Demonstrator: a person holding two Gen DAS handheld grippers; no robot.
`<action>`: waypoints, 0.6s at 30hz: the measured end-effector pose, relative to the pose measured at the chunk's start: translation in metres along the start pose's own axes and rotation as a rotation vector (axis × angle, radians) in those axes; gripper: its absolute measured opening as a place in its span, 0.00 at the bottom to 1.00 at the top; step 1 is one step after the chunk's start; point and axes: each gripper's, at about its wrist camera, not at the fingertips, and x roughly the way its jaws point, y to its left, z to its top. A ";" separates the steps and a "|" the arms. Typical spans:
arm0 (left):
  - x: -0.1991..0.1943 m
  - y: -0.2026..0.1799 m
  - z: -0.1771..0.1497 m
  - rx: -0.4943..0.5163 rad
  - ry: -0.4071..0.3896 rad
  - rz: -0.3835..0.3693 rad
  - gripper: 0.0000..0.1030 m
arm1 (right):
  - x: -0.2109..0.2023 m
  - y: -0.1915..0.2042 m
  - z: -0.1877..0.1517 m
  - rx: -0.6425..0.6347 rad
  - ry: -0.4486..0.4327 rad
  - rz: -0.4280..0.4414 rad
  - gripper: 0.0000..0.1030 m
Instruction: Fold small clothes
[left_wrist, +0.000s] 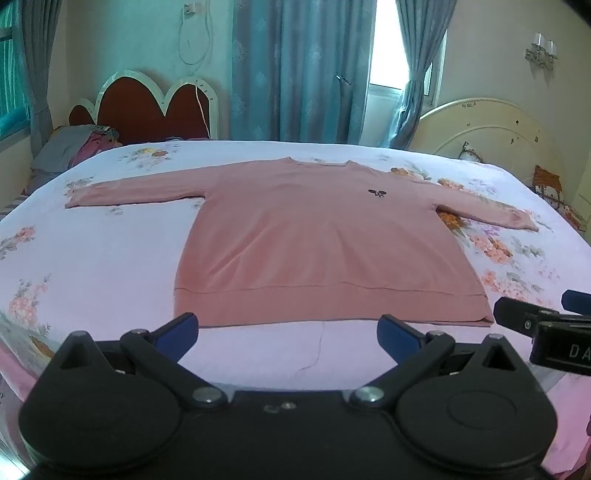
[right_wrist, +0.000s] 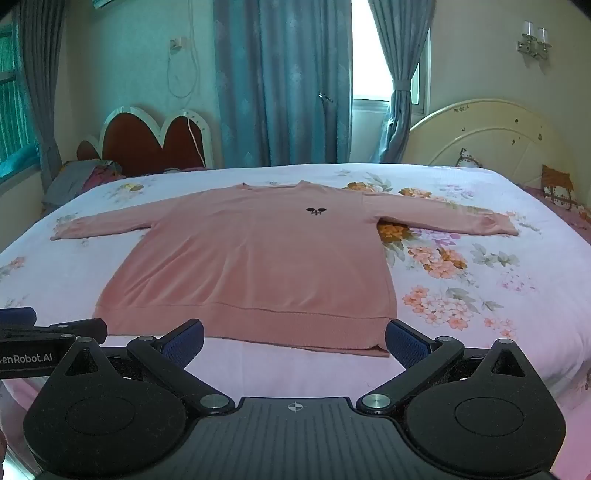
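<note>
Both claws are spread wide and nothing is pinched. The left claw (left_wrist: 288, 328) is held just short of the hem, its blue pads (left_wrist: 177, 330) standing apart over bare sheet at the near edge of the bed (left_wrist: 92, 266). The right claw (right_wrist: 293, 338) is held the same way beside it, jaws agape, with the hem's near right corner seen just ahead of its right pad (right_wrist: 410, 341). Each claw is caught at the edge of the other's view, so they are judged to be close together, side by side.

Just beyond them the pink jumper (left_wrist: 321, 240) is laid flat, front up, with a small dark emblem (left_wrist: 376, 192) on the chest. The hem is nearest the claws, the neck is farthest, and both sleeves are stretched out sideways.

No fold appears to have been made yet. For a clean first fold, the fabric is best pinched at a corner or cuff through both layers, with the pads brought down flat so the sheet is not gathered too. The cloth should then be lifted only slightly and carried across evenly, so that no crease is dragged into the body.

Now the count: one jumper, two sleeves, one emblem, two claws. Two headboards are seen beyond: one red (left_wrist: 147, 110), one cream (left_wrist: 491, 129). One heap of clothes (left_wrist: 81, 146) is left at the far left.
</note>
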 end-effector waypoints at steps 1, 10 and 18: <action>0.000 0.000 0.000 -0.003 0.000 -0.002 1.00 | 0.000 0.000 0.000 0.000 -0.002 -0.001 1.00; 0.000 0.000 -0.004 -0.017 0.010 -0.002 1.00 | 0.000 0.002 -0.002 0.002 0.001 0.001 1.00; -0.001 0.004 0.000 -0.018 0.012 -0.012 1.00 | 0.000 -0.004 0.001 0.004 -0.001 -0.005 1.00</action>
